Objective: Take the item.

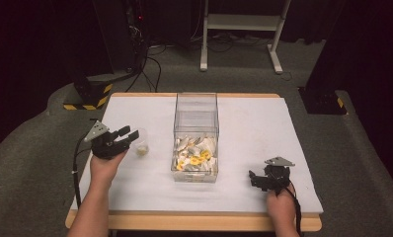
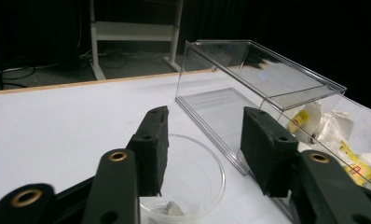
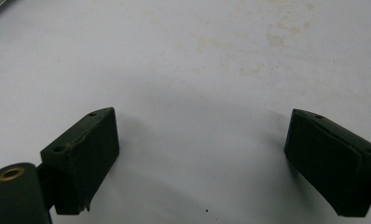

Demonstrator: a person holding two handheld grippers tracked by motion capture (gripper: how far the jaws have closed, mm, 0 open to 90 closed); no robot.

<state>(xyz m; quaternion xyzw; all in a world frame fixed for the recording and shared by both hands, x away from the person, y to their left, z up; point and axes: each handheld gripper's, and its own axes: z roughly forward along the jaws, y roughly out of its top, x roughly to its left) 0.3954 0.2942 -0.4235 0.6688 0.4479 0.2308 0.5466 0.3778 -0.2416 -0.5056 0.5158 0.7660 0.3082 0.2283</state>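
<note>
White table point(image 1: 263, 128) across the middle of the high view, wooden edge along top and bottom. Clear plastic box point(image 1: 196, 136) at centre frame, long and open-topped, far half bare, near half heaped with white and yellow packets point(image 1: 196, 155). Same box point(image 2: 263, 88) at upper right of the left gripper view, side-on, packets point(image 2: 333, 133) pressed against its wall at the right edge, partly cut off by the frame.

Left gripper point(image 1: 127, 137) at mid left of the high view, held in a hand point(image 1: 105, 165), jaws spread and pointing right toward a small clear cup point(image 1: 141, 143) just left of the box. From above, cup faint and hard to make out, only a pale lump inside. From the left gripper view, cup point(image 2: 200, 172) plain at bottom centre, rim between the two spread jaws of the gripper point(image 2: 204, 144), not pinched; small whitish piece point(image 2: 170, 208) at its bottom, lower part cut off by the frame.

Right gripper point(image 1: 254, 178) at lower right of the high view, well apart from box and cup, low over the cloth; jaw gap hard to judge there. In the right gripper view, gripper point(image 3: 200, 161) with jaws wide apart, nothing between, faintly stained white surface point(image 3: 197, 70) beyond.
</note>
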